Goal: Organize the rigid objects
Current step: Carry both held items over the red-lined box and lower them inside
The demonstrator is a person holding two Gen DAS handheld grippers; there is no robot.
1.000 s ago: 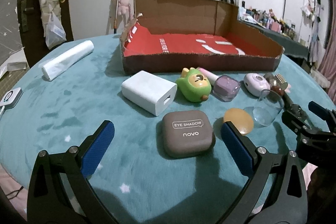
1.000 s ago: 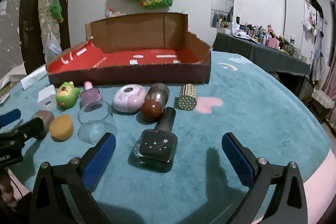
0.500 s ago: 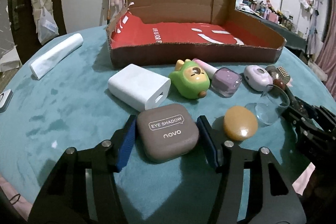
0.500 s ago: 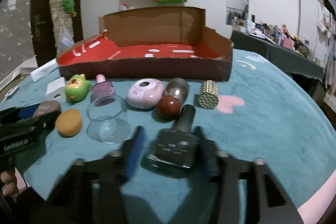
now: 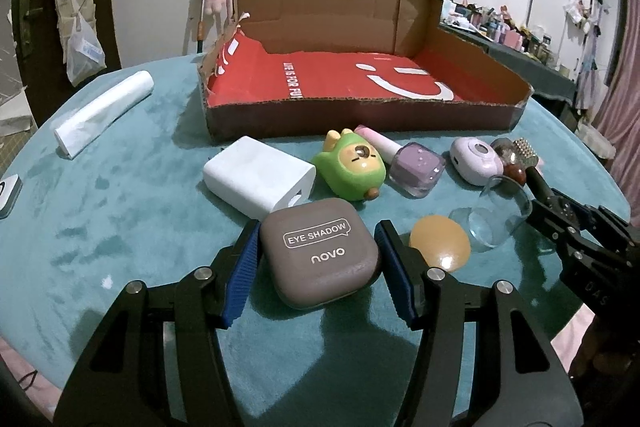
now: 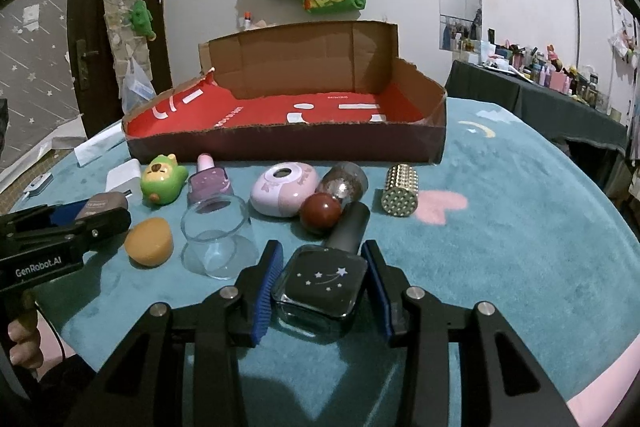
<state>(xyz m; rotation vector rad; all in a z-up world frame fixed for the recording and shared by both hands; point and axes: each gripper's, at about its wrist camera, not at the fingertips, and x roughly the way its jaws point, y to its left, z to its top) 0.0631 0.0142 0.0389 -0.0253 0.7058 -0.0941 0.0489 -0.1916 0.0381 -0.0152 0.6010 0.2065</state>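
Note:
My left gripper (image 5: 318,267) is shut on a brown eye shadow case (image 5: 320,251) that rests on the teal cloth. My right gripper (image 6: 320,285) is shut on a dark square nail polish bottle (image 6: 320,287) lying on the cloth, its black cap (image 6: 350,227) pointing away. An open cardboard box with a red floor (image 5: 360,87) stands behind the row of objects; it also shows in the right wrist view (image 6: 288,115).
Loose on the cloth: a white charger (image 5: 258,177), a green toy (image 5: 352,167), a purple polish bottle (image 5: 416,169), a pink case (image 6: 282,189), a clear glass (image 6: 216,239), an orange sponge (image 6: 148,241), a red ball (image 6: 320,213), a studded cylinder (image 6: 400,195). A white roll (image 5: 104,113) lies far left.
Both grippers moved forward and closed: the left one onto the eye shadow case, the right one onto the dark nail polish bottle.

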